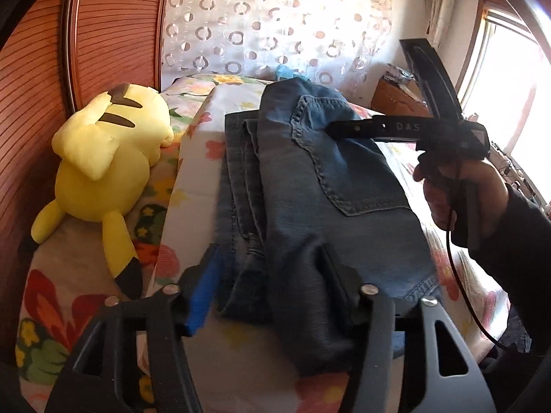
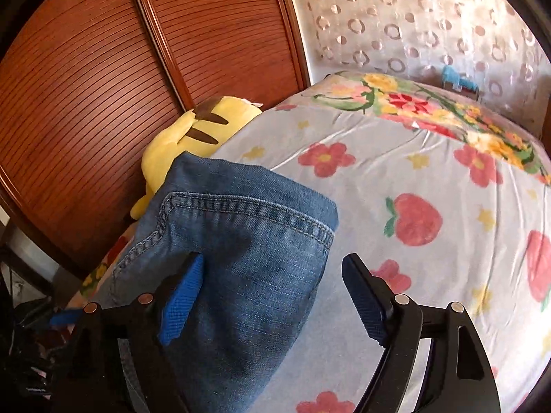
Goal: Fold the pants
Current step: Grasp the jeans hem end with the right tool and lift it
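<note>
The blue denim pants (image 1: 310,179) lie folded in a long stack on the flowered bed sheet (image 1: 206,151), back pocket up. My left gripper (image 1: 272,275) is open, its fingers straddling the near end of the pants just above the cloth. My right gripper (image 1: 330,130) shows in the left wrist view held by a hand, its tips over the far pocket area. In the right wrist view the right gripper (image 2: 275,282) is open over the folded end of the pants (image 2: 241,241); its left pad (image 2: 182,303) is over denim, its right one over sheet.
A yellow plush toy (image 1: 103,158) lies at the bed's left edge against a wooden slatted wardrobe (image 1: 103,34). A patterned curtain (image 1: 275,17) hangs behind the bed. A bright window (image 1: 509,86) and a wooden nightstand (image 1: 396,96) are at the right.
</note>
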